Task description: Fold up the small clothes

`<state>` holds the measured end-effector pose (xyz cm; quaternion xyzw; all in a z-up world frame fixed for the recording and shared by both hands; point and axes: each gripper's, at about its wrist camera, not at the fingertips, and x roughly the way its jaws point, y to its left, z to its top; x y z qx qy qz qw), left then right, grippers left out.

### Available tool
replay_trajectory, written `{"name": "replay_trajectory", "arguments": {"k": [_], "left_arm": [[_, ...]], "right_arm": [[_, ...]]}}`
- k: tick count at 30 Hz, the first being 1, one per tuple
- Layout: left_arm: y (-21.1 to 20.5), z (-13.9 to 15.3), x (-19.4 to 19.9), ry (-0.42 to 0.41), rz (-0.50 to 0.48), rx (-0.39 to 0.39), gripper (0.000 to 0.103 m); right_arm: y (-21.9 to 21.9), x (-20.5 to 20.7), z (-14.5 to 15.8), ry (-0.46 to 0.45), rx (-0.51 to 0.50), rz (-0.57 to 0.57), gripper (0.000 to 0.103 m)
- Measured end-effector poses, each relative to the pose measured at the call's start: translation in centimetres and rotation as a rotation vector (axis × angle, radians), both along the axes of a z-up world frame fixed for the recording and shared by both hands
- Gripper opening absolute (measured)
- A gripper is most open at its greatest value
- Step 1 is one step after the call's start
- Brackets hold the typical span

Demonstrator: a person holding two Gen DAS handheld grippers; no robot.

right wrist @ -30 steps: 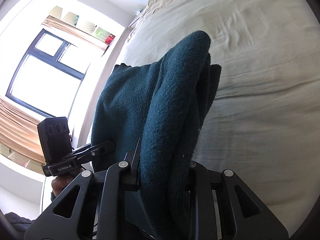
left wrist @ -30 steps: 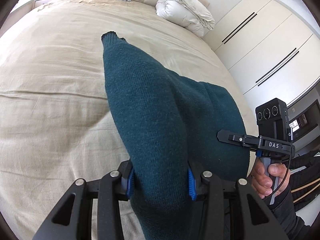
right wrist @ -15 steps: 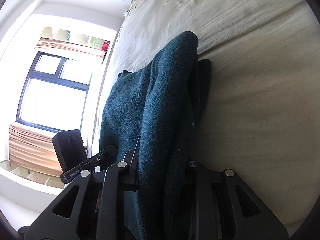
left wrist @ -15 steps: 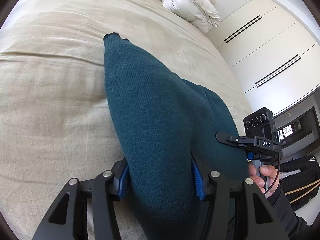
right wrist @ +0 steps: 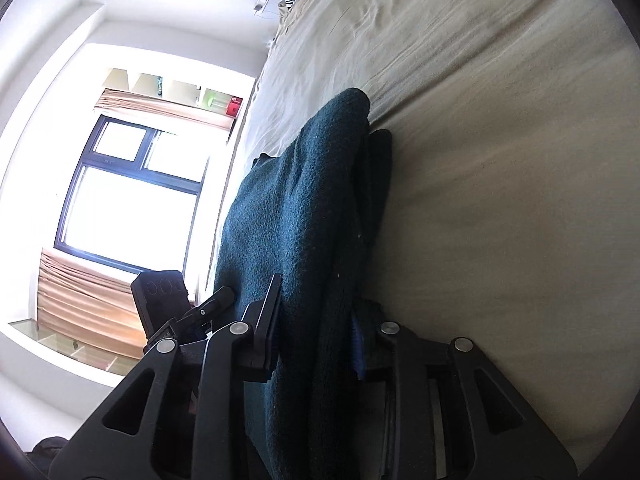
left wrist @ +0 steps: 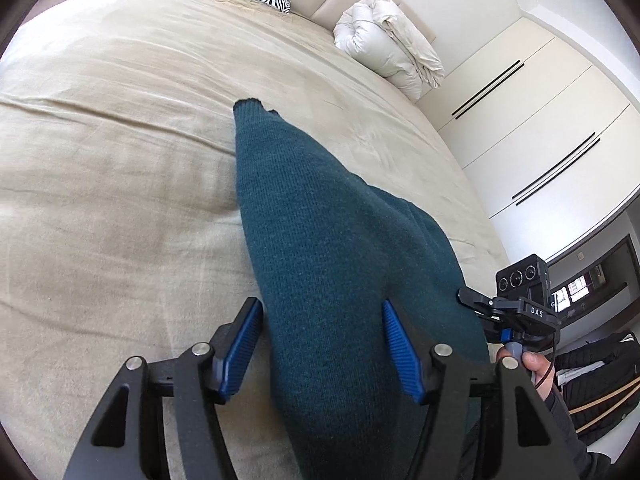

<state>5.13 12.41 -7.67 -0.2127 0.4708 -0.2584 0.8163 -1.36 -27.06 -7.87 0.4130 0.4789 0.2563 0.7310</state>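
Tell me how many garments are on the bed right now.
1: a dark teal knit garment lying on the beige bed sheet, running between the jaws of the left gripper and the right gripper. Others may lie out of view.

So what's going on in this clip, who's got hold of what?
A person is folding a dark teal knit garment on a beige bed, one handheld gripper at each end of its near edge. The left gripper has its blue pads spread, fabric lying between them with a gap on the left side. The right gripper also looks slack around the bunched fabric. Most of the garment rests on the bed.
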Motion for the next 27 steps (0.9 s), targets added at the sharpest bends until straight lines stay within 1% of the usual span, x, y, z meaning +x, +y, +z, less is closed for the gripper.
{"name": "replay_trajectory", "arguments": {"k": [1,2,3,6,8,10,11,12,13,14,15,16,17,18,19,21,23,25,27], "left_arm": [[0.3,0.8,-0.4,-0.029,0.021,0.021,0.070],[0.6,1.8,-0.8,-0.061,0.042,0.043,0.077],[0.8,2.9,-1.3,-0.098,0.063,0.067,0.086],[0.8,6.9,-3.0,-0.253,0.124,0.162,0.100],[0.2,10.0,-4.4,-0.385,0.165,0.256,0.103],[-0.5,13.0,-5.9,-0.521,0.207,0.344,0.103],[-1.0,14.5,-6.9,-0.584,0.235,0.382,0.103],[-1.3,15.8,-7.8,-0.638,0.263,0.419,0.103],[-1.6,17.0,-8.7,-0.690,0.282,0.442,0.103],[-1.8,18.1,-9.5,-0.735,0.299,0.461,0.103],[-2.0,19.2,-10.3,-0.772,0.323,0.480,0.103],[-2.4,20.1,-10.9,-0.805,0.354,0.499,0.103],[-2.6,20.9,-11.6,-0.826,0.397,0.521,0.103],[-2.7,21.6,-12.2,-0.825,0.434,0.538,0.103],[-2.6,22.2,-12.3,-0.803,0.444,0.554,0.103],[-2.8,22.9,-12.1,-0.739,0.417,0.577,0.103],[-2.7,23.1,-12.4,-0.722,0.425,0.567,0.103],[-2.8,22.6,-12.7,-0.705,0.431,0.567,0.103],[-3.1,21.4,-12.3,-0.639,0.411,0.571,0.103]], "right_arm": [[-1.5,-0.5,0.5,-0.008,-0.016,-0.021,0.029],[-2.2,-1.1,1.0,-0.013,-0.050,-0.046,0.029],[-2.9,-1.7,1.7,-0.016,-0.105,-0.078,0.029],[-4.0,-3.6,4.7,-0.059,-0.303,-0.180,0.029],[-3.8,-4.9,7.5,-0.126,-0.419,-0.241,0.029],[-3.4,-6.2,10.8,-0.219,-0.534,-0.302,0.031],[-2.9,-6.9,12.5,-0.270,-0.579,-0.330,0.040],[-2.5,-7.8,14.3,-0.325,-0.617,-0.371,0.058],[-1.9,-8.8,16.3,-0.388,-0.650,-0.419,0.066],[-1.4,-9.8,18.0,-0.462,-0.672,-0.462,0.079],[-0.9,-10.8,19.8,-0.541,-0.685,-0.498,0.090],[-0.3,-11.6,21.8,-0.607,-0.700,-0.529,0.096],[0.3,-12.3,23.3,-0.656,-0.724,-0.559,0.103],[0.8,-12.9,24.6,-0.690,-0.758,-0.585,0.103],[1.3,-13.5,26.0,-0.728,-0.785,-0.603,0.103],[2.2,-14.4,28.2,-0.801,-0.788,-0.594,0.103],[3.0,-14.8,29.9,-0.821,-0.786,-0.567,0.103],[4.1,-15.2,30.9,-0.832,-0.800,-0.535,0.103],[5.5,-15.5,31.3,-0.839,-0.816,-0.509,0.103]]}}
